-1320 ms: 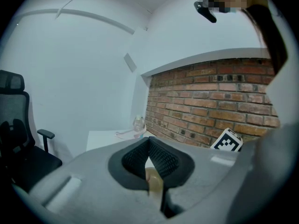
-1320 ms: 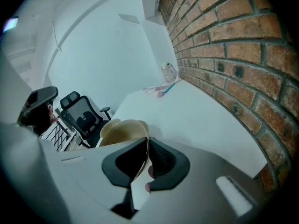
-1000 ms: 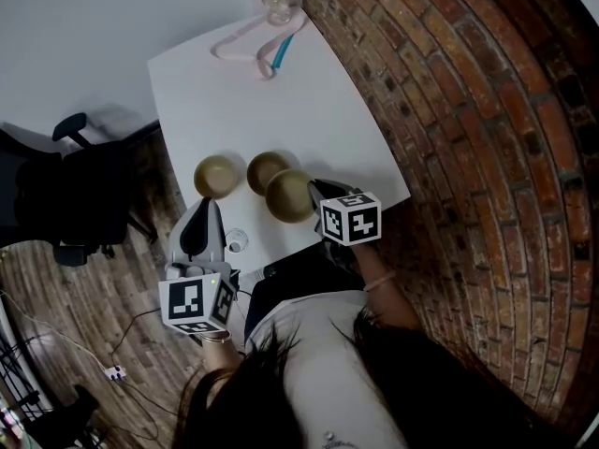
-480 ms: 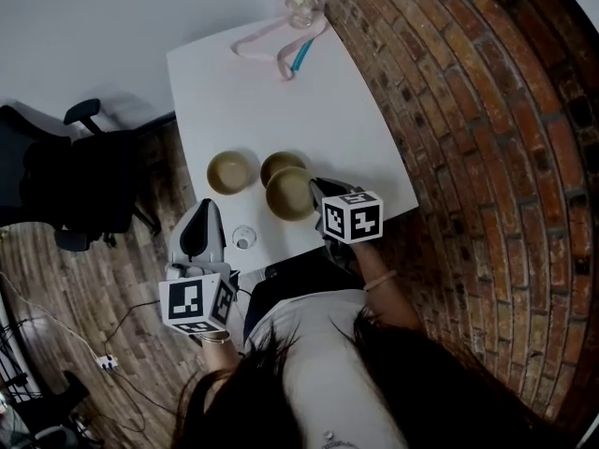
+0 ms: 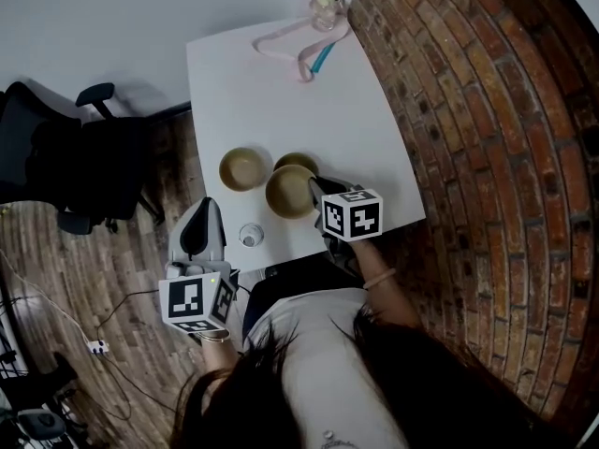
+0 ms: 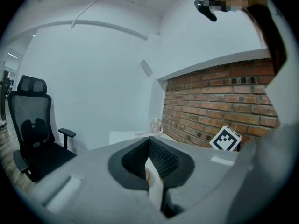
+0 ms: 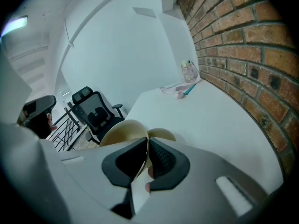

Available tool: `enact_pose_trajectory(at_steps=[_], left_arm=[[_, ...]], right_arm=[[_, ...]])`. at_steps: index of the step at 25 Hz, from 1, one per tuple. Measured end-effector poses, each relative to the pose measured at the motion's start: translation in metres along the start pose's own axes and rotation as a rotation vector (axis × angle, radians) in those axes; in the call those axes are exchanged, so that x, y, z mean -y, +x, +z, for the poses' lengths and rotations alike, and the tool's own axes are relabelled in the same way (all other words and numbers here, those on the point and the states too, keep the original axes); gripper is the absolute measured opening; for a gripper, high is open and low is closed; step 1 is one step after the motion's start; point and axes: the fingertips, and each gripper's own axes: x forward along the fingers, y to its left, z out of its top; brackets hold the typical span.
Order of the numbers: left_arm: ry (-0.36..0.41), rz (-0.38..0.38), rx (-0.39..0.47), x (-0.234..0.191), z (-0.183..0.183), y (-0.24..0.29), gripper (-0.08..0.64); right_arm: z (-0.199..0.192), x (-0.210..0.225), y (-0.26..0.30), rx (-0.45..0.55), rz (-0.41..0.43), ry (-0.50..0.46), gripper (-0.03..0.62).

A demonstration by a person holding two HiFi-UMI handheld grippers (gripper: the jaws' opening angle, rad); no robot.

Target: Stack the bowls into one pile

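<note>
right claw (image 7: 147, 154) pinches bowl (image 5: 285, 195) rim | left claw (image 6: 149, 157) closed, empty | risk: thin grip, bowl may tip or slip and bump next bowl (image 5: 298, 162)

No words, numbers or brand names can be read anywhere. The only printed signs are black-and-white square patterns on the left cube (image 5: 197, 305), behind the left gripper (image 5: 207, 204), and on the right cube (image 5: 352, 215), behind the right gripper (image 5: 314, 187). Neither pattern carries letters or digits.
</note>
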Motion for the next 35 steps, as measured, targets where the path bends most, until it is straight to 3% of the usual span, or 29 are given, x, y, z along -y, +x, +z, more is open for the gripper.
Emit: enact_pose_trajectory(at_steps=[35], left_arm=[[-0.044, 0.242, 0.010, -0.062, 0.000, -0.034, -0.002]], right_arm=[[0.031, -0.046, 0.068, -0.072, 0.130, -0.074, 0.021]])
